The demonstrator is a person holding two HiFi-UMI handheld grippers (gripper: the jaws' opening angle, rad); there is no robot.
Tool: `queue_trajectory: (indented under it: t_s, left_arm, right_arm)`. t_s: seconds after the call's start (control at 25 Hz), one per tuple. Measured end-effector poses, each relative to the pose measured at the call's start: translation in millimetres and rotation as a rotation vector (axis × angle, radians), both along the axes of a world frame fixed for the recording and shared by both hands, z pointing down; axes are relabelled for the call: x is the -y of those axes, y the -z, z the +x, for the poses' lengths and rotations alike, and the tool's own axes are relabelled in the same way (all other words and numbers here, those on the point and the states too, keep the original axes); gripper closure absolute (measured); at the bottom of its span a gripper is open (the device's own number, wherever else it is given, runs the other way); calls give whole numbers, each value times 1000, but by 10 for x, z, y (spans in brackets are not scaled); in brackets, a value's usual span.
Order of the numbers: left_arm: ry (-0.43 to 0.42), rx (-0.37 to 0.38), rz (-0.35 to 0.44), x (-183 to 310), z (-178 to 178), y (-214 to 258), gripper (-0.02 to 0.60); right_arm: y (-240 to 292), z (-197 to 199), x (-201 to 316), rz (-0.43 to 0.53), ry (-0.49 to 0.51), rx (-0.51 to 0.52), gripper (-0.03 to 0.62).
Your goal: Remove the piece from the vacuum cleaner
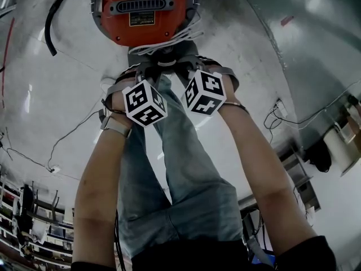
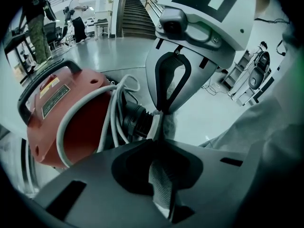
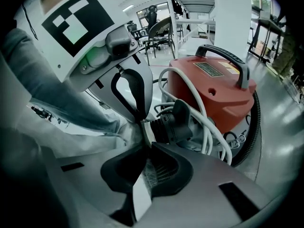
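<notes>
At the upper left of the head view a black hose (image 1: 53,16) curls over the grey floor (image 1: 34,89). The red vacuum cleaner (image 1: 141,13) fills the top centre, a white cord (image 1: 179,37) looped round its lower edge. Just under it my two grippers meet nose to nose, their marker cubes side by side, with my jeans (image 1: 180,174) below them. Loose cables (image 1: 282,114) trail at the right edge.

In the left gripper view the cleaner sits at the left of the frame, its black handle (image 2: 40,80) on top and the cord wound beside it. Right of the cord comes a black ribbed connector (image 2: 133,120), and touching its end, at the centre, is the thin pale piece (image 2: 153,127). My left gripper (image 2: 159,133) has its jaws pressed together on that piece. My right gripper (image 3: 142,129) comes in from the top of that frame and pinches the same piece from the opposite side.

In the right gripper view the order flips. The left gripper is at the upper left, and the piece is pinched at the centre between my right jaws. The connector lies just right of it, then the cord and the red body. A ribbed black hose (image 3: 255,127) curves down the right edge.
</notes>
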State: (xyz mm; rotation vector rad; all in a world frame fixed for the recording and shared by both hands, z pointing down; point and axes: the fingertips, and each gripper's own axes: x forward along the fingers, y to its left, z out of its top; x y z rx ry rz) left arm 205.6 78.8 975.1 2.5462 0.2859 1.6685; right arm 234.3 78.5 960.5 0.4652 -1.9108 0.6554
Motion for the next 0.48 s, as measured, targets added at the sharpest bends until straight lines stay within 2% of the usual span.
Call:
queue_trajectory:
  t_s: [0.48]
  left_arm:
    - [-25,3,6,-4,-15,-10,538]
  right_arm:
    - [-2,-14,-18,10,-52,-2,540]
